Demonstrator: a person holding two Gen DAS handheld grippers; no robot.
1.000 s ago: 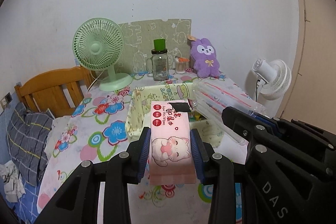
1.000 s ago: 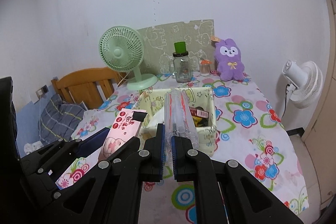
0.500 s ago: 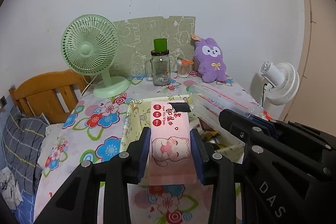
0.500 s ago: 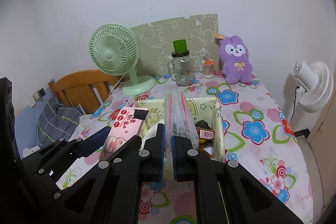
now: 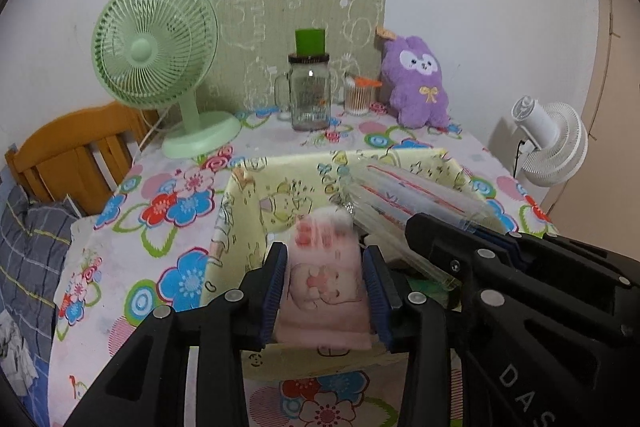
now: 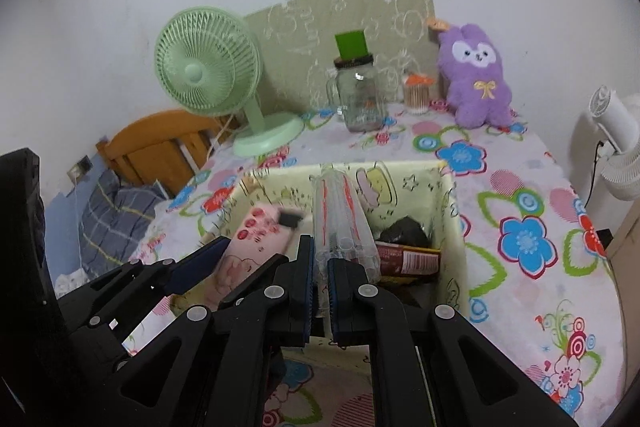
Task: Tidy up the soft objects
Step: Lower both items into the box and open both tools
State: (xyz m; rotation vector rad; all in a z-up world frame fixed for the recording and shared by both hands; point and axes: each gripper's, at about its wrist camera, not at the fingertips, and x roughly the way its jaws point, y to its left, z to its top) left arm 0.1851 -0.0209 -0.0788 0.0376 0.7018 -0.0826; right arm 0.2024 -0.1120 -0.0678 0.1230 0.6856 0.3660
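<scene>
Left wrist view: left gripper (image 5: 326, 281) pinching pink wipes pack (image 5: 325, 291), long axis pointing away, over yellow bin (image 5: 248, 199); right wrist view: right gripper (image 6: 320, 285) clamped on clear tube pack (image 6: 340, 223), long axis pointing away over bin, showing red packet (image 6: 408, 261) inside, hidden from left.

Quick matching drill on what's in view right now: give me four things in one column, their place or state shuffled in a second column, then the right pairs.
Things
1. pink wipes pack
2. clear plastic sleeve
3. purple plush bunny
4. green desk fan

Places or states
A. upright at the table's back left
B. clamped in the right gripper, over the yellow fabric bin
C. sitting against the wall at the back right
D. clamped in the left gripper, over the bin

Pairs: 1-D, 2-B, 3-C, 4-A
</scene>
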